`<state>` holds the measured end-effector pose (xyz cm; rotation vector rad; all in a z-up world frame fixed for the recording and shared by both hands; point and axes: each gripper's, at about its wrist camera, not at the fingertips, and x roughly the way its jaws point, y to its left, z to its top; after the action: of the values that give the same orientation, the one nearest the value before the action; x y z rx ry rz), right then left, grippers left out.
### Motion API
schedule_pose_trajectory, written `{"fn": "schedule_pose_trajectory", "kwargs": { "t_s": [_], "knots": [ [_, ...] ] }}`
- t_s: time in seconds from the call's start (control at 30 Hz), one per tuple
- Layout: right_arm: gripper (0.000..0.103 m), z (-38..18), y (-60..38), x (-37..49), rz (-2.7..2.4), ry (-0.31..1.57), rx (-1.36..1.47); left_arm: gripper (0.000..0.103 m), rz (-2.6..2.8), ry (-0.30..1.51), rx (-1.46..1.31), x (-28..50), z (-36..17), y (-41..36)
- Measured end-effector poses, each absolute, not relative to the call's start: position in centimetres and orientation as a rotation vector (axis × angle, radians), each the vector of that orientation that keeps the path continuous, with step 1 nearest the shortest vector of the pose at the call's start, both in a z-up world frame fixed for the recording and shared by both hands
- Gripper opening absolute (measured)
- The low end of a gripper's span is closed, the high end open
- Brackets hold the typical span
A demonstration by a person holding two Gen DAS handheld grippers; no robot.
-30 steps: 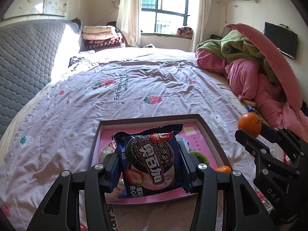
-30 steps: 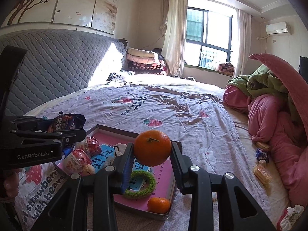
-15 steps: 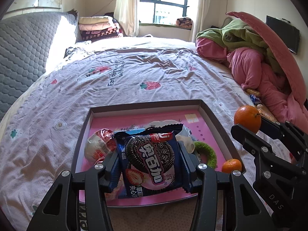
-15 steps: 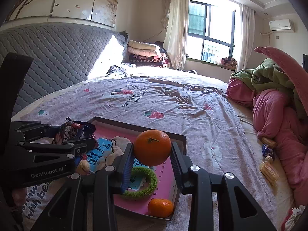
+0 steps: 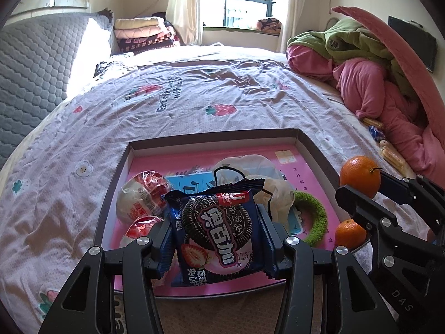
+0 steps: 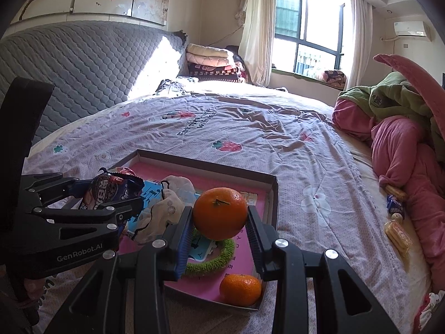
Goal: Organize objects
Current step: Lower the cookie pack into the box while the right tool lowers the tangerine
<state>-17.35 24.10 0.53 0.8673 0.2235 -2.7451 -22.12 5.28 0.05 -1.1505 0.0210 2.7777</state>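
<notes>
My left gripper (image 5: 215, 228) is shut on a blue cookie packet (image 5: 219, 231) and holds it over the near part of a shallow pink-bottomed box (image 5: 214, 136). My right gripper (image 6: 219, 217) is shut on an orange (image 6: 219, 213) above the box's right side (image 6: 274, 194); this orange also shows in the left wrist view (image 5: 359, 176). In the box lie a smaller orange (image 6: 240, 289), a green fuzzy ring (image 6: 214, 261), a white cloth item (image 5: 258, 183) and two wrapped red-and-white snacks (image 5: 141, 197).
The box sits on a bed with a strawberry-print sheet (image 5: 194, 97). A pink and green quilt heap (image 6: 403, 144) lies at the right, with several small snack packets (image 6: 395, 208) beside it. A grey padded headboard (image 6: 69, 69) is at the left.
Both grippers have tipped down and moved closer over the box, each keeping its hold. More of the box's contents show in both views.
</notes>
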Motion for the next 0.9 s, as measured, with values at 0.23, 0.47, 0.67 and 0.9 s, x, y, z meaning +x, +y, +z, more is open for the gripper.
{"fn": "schedule_pose_trajectory", "kwargs": {
  "t_s": [0.23, 0.47, 0.67, 0.9],
  "knots": [
    [0.038, -0.2, 23.8, -17.6, -2.73, 0.249, 0.904, 0.053, 2.767, 0.026, -1.175, -22.4, -1.1, 5.6],
    [0.038, -1.4, 23.7, -18.1, -2.713, 0.27, 0.963, 0.053, 2.754, 0.022, -1.192, -22.8, -2.1, 5.8],
    [0.037, -2.0, 23.5, -18.1, -2.698, 0.287, 0.993, 0.053, 2.748, 0.024, -1.208, -23.0, -2.8, 5.7],
    [0.038, -3.0, 22.6, -18.1, -2.666, 0.322, 1.027, 0.053, 2.751, 0.038, -1.206, -23.0, -3.2, 5.8]
  ]
}}
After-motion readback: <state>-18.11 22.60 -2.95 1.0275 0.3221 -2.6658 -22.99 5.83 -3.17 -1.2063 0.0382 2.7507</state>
